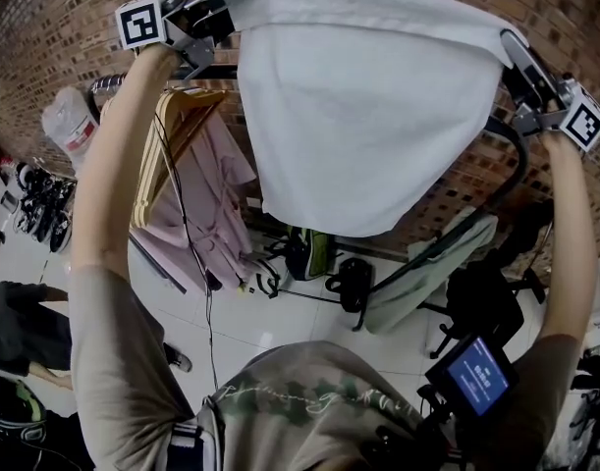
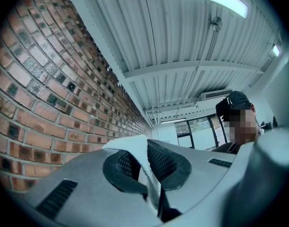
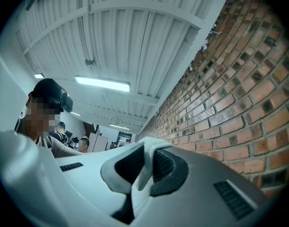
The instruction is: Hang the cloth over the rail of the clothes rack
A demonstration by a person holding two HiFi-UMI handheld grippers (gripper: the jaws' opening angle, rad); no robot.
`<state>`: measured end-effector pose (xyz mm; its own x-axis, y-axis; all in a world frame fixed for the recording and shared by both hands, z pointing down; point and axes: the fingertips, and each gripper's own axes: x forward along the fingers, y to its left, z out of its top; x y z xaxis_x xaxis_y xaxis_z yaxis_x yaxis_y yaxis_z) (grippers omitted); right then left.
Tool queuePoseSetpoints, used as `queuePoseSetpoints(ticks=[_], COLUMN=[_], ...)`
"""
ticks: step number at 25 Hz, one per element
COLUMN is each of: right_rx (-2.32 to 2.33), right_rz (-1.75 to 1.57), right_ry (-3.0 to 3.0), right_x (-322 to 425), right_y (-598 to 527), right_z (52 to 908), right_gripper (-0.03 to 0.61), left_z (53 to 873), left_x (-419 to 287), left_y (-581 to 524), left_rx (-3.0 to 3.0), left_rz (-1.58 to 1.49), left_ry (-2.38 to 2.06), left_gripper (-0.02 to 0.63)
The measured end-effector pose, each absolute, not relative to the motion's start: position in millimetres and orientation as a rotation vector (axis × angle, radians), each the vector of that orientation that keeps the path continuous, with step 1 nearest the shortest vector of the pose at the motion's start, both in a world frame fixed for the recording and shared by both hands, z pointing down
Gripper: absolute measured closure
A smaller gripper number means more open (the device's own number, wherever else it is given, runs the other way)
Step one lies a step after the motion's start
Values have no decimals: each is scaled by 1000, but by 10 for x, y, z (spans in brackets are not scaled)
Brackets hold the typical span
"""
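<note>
Fingers (image 2: 169,163) of the left gripper (image 1: 229,6) are clamped on one upper corner of the white cloth (image 1: 368,116), and those of the right gripper (image 1: 516,57) pinch the other. The cloth hangs spread between them, raised in front of the clothes rack (image 1: 514,155) and the brick wall (image 1: 64,27).

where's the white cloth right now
In the head view the white cloth hangs spread across the upper middle, pinched at its top corners by the left gripper and right gripper, in front of the brick wall.
</note>
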<state>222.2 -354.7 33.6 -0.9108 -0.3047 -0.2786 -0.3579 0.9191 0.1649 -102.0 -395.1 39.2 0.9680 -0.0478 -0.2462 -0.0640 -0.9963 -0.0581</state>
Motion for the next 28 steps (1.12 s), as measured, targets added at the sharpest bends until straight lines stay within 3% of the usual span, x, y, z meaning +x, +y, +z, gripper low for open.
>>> queuePoseSetpoints(ticks=[28], right_rx=[-503], right_rz=[164], right_ry=[2920], right_x=[2427], right_y=[-4270], right_z=[638], right_gripper=[561], left_z=[650], left_x=[-773], left_y=[-4892], left_rx=[-3145], left_rz=[328], left_ry=[359], left_gripper=[598])
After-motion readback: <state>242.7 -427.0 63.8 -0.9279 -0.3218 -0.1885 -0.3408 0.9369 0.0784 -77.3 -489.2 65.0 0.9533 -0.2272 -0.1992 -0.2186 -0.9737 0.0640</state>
